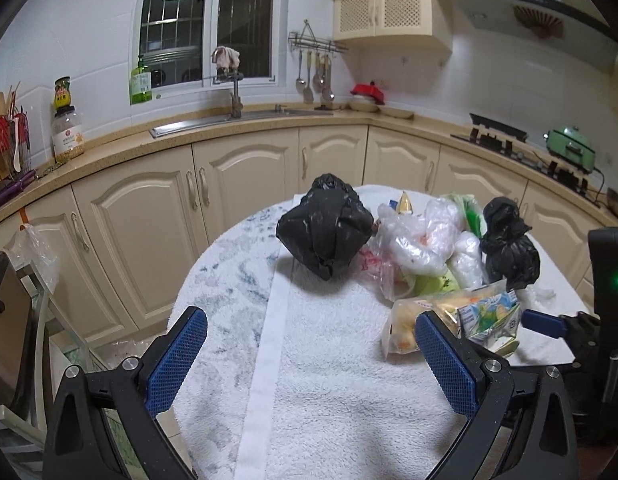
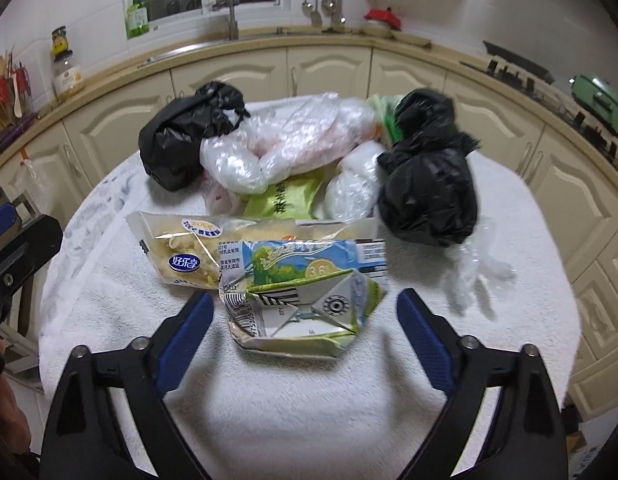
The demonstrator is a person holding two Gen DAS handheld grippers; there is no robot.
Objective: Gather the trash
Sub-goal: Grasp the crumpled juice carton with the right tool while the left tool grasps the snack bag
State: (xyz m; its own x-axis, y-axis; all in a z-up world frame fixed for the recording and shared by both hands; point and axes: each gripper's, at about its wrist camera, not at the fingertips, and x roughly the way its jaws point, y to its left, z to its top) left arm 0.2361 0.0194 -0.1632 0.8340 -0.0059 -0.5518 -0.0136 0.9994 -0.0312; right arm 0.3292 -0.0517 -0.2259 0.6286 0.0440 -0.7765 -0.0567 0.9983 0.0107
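Observation:
A trash pile lies on a round table covered by a white towel. It holds a large black bag, a smaller black bag, clear plastic bags, a green packet, a yellow snack wrapper and a crushed milk carton. My left gripper is open and empty over the towel, left of the wrapper. My right gripper is open with the carton's near end between its fingers.
Cream kitchen cabinets and a counter curve behind the table, with a sink and tap, jars at the left and a stove with a green pot at the right. A clear plastic bag hangs at the far left.

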